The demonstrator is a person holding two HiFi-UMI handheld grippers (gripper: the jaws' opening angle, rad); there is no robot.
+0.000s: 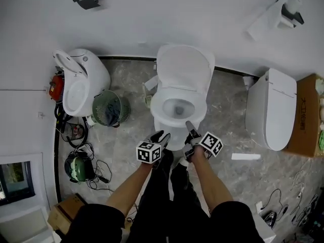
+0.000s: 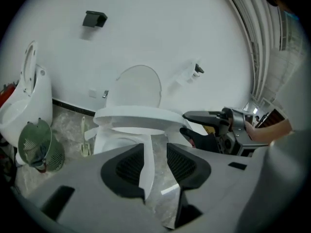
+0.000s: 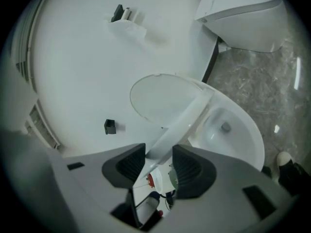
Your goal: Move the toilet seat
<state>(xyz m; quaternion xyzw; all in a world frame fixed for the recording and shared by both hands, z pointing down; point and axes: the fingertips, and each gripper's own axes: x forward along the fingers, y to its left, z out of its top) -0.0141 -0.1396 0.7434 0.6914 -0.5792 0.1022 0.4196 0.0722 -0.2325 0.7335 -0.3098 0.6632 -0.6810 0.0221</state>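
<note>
Toilet seat [image 1: 157, 109] lies at the centre of the head view, its long axis running from the front rim in the lower middle of the frame up to the hinge under the raised lid [image 1: 183, 67] at the wall. The left gripper [image 1: 163, 135] has its jaws pinched on the front rim left of centre, and in the left gripper view a white strip of rim fills the gap between them. The right gripper [image 1: 191, 129] pinches the rim just right of centre, and its own view shows the rim running away to the upper right. Both are equally near, side by side at the end farthest from the hinge. In the left gripper view the seat appears lifted off the bowl [image 1: 177, 108], so the coming move likely swings about that hinge.
</note>
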